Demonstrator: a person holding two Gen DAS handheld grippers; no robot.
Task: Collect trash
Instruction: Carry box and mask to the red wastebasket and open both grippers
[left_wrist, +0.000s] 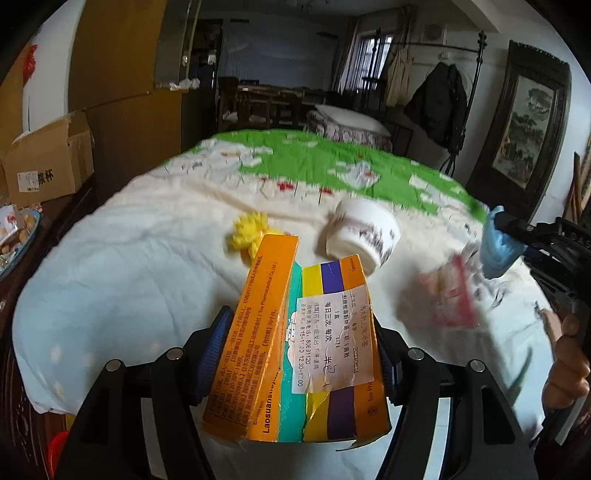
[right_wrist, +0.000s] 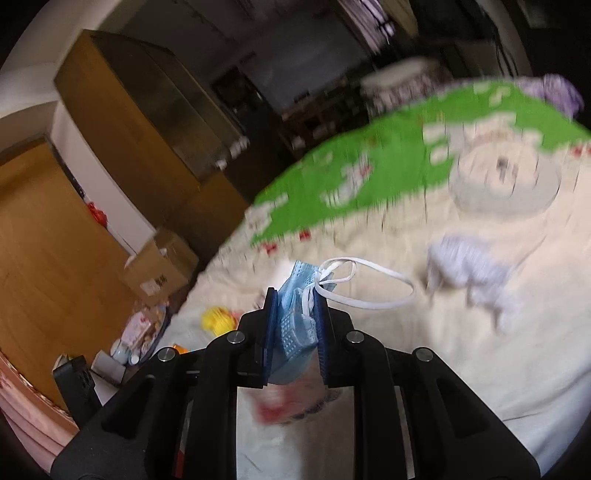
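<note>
Orange box (left_wrist: 295, 354): clamped in left gripper (left_wrist: 299, 354), lower centre; left view only.
Blue mask (right_wrist: 297, 321): pinched by right gripper (right_wrist: 295, 325), white loops trailing right.

One box (left_wrist: 295, 350) — one mask (right_wrist: 295, 317) — one cup (left_wrist: 364, 234).

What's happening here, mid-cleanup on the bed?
A person is gathering trash off the quilt. The left gripper holds an orange medicine box between its jaws; the right gripper is clamped on a blue face mask. A paper cup, a yellow item and a red wrapper lie uncollected.
</note>
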